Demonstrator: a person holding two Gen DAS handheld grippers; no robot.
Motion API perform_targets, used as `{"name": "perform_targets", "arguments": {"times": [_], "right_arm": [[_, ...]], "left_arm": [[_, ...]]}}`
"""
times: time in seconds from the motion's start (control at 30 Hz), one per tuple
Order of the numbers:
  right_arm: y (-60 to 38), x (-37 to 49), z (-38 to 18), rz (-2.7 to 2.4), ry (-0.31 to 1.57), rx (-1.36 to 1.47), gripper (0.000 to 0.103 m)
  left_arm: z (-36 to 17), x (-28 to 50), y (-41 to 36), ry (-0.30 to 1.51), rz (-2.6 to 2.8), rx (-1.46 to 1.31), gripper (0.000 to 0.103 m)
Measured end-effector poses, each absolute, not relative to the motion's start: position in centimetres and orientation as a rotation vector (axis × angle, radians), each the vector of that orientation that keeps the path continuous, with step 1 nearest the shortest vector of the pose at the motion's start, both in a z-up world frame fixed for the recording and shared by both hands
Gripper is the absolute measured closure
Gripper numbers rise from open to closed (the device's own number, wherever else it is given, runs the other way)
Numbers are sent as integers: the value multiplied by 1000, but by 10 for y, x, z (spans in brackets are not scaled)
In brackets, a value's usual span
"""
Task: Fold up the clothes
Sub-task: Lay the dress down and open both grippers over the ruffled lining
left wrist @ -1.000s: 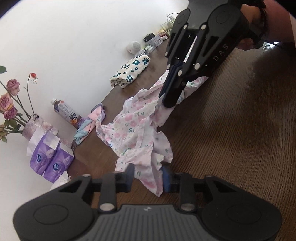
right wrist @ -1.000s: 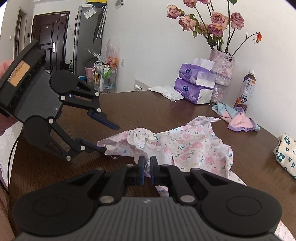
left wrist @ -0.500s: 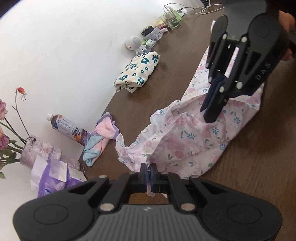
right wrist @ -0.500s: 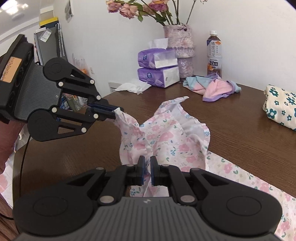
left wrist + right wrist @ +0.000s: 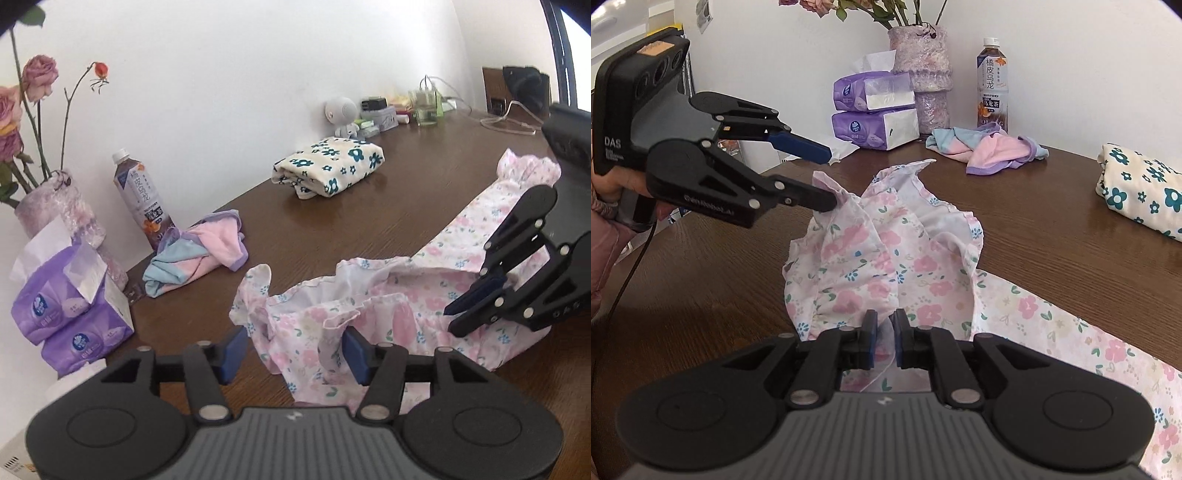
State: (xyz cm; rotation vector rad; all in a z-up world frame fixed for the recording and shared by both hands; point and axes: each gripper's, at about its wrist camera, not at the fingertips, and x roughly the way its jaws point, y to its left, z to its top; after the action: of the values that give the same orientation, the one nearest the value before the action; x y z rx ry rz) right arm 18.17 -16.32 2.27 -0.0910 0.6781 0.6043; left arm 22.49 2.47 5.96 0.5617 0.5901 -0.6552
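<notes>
Pink floral garment (image 5: 391,306): thin, soft woven cloth, white ground printed with pink blossoms and small blue flowers, ruffled hems. It lies on the dark wood-grain table (image 5: 406,206), bunched in loose folds at lower centre of the left wrist view, with a long flat portion running toward the upper right of that frame.

Left gripper (image 5: 293,349): black plastic, blue pads, jaws spread wide on either side of the bunched cloth. In the right wrist view its lower finger touches a raised ruffled corner at centre left.

Right gripper (image 5: 884,332): matching build, jaws clenched on a fold of the garment at lower centre of its own view.

Folded cloth (image 5: 328,166): cream with teal flowers, neat rectangular bundle, upper centre.

Pastel garment (image 5: 195,254): pink, blue and lilac, crumpled, centre left.

Bottle (image 5: 142,199): clear plastic, white cap, holds dark liquid, upright.

Vase (image 5: 925,70): textured pinkish cylinder holding dried roses.

Tissue packs (image 5: 875,110): two purple soft packs, stacked, a sheet protruding.
</notes>
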Motion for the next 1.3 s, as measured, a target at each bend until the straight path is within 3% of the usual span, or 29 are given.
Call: {"name": "perform_targets", "arguments": {"times": [0.27,0.37,0.43,0.7,0.83,0.9,0.97,1.1,1.2,1.3], "right_arm": [[-167,181,22,595,669,-78,94],[-166,180,22,597,664,-83,94],[-167,180,21,598,664,-81,94],[-171,177,24,579,639,-73,91],[-169,177,22,583,647,-82,91],[-169,176,23,583,639,-83,91],[-171,174,25,578,626,-81,91],[-172,170,30,577,591,-88,75],[-169,167,32,591,565,-107,75],[-165,163,33,621,550,-125,75]], "left_arm": [[45,246,40,710,-779,326,48],[40,251,41,743,-810,280,98],[40,250,42,750,-820,262,101],[52,230,53,741,-716,298,99],[51,228,58,755,-643,293,73],[56,226,62,726,-625,272,71],[63,223,63,689,-614,252,71],[73,205,49,572,-605,278,71],[67,192,28,556,-662,358,72],[47,191,9,615,-668,460,87]]}}
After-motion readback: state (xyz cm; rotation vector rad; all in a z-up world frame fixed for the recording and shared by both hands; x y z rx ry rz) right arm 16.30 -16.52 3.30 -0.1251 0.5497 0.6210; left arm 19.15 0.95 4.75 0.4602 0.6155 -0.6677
